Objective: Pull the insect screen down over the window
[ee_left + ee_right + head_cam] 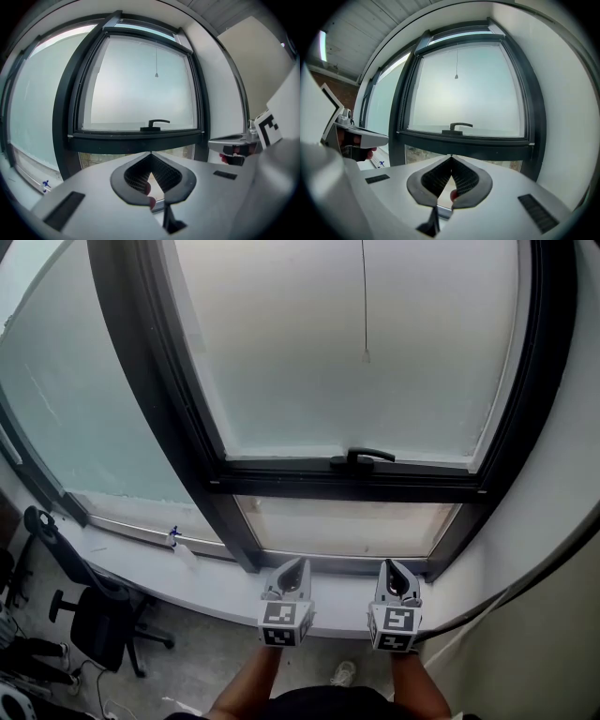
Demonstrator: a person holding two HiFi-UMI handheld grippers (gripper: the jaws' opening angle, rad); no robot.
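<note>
A dark-framed window fills the wall ahead, its pane pale and frosted. A thin pull cord with a small bead at its end hangs from above in front of the upper pane; the same pull cord shows in the left gripper view and as pull cord in the right one. A black handle sits on the sash's bottom rail. My left gripper and right gripper are side by side below the sill, both shut and empty, pointing at the window and touching nothing.
A white sill runs under the window, with a small blue-topped object on it at the left. A white wall closes in on the right. A black office chair stands on the floor at lower left.
</note>
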